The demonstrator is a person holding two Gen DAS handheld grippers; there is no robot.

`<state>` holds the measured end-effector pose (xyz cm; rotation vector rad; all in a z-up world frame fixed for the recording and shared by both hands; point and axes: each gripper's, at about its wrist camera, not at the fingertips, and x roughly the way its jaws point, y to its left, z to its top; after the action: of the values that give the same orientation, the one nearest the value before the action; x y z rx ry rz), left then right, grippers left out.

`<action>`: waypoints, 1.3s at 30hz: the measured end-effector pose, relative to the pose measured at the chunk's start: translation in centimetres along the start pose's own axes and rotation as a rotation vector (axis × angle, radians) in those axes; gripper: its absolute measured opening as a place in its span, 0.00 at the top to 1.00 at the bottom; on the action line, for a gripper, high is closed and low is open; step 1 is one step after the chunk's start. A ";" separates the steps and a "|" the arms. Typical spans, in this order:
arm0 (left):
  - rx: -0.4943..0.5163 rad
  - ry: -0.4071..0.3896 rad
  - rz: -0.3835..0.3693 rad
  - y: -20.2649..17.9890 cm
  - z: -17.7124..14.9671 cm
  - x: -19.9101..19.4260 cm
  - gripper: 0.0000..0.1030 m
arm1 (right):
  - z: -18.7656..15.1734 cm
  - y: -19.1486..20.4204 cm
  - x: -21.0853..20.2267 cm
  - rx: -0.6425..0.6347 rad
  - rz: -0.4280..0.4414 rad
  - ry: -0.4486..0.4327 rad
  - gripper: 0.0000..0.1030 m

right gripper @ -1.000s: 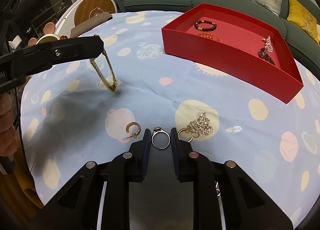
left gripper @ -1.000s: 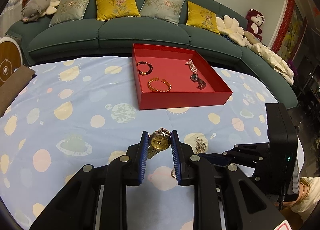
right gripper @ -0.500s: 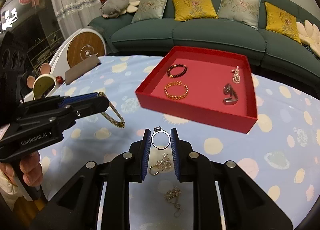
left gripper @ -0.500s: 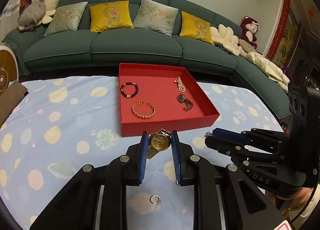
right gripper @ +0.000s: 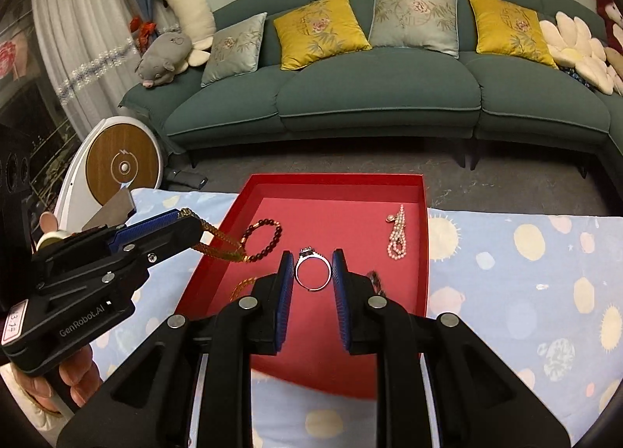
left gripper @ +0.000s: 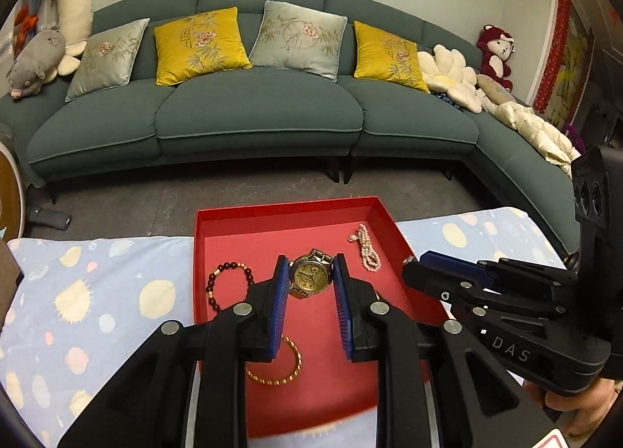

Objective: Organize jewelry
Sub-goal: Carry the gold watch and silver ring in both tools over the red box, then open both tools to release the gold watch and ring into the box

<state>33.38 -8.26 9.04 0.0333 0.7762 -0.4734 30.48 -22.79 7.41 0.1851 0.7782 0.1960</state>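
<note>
My left gripper point(left gripper: 310, 280) is shut on a gold watch point(left gripper: 310, 278) and holds it above the red tray point(left gripper: 288, 214). Its gold strap point(right gripper: 218, 243) hangs over the tray's left edge in the right wrist view, under the left gripper point(right gripper: 187, 220). My right gripper point(right gripper: 312, 273) is shut on a silver ring point(right gripper: 312, 274) above the tray point(right gripper: 335, 180); it also shows in the left wrist view point(left gripper: 412, 267). In the tray lie a dark bead bracelet point(left gripper: 226, 284), a gold bangle point(left gripper: 278, 370) and a pearl piece point(left gripper: 366, 247).
The tray stands at the far edge of a table with a blue spotted cloth point(right gripper: 525, 265). Beyond it are grey floor and a green sofa point(left gripper: 257, 113) with cushions. A white and wooden round device point(right gripper: 120, 167) stands at the far left.
Both grippers have moved forward and up from the near part of the table to over the red tray, still holding the watch and the ring.
</note>
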 end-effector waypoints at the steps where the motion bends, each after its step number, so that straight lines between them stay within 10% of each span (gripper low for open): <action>1: -0.006 0.019 0.007 0.3 0.5 1.5 0.81 | 0.5 -0.7 1.3 0.022 0.002 0.018 0.81; 26: 0.015 0.133 0.134 2.1 0.6 11.8 0.80 | 2.3 -4.0 12.4 0.047 -0.084 0.165 0.81; 32: -0.021 0.069 0.152 2.4 0.9 10.8 0.61 | 2.4 -3.8 12.3 0.042 -0.089 0.160 0.77; 39: -0.074 -0.083 0.119 2.8 1.3 3.2 0.60 | 2.3 -3.5 6.1 0.050 -0.060 0.000 0.74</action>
<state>37.42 -7.35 7.41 -0.0086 0.7057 -0.3314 36.73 -24.89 4.03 0.2089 0.7879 0.1201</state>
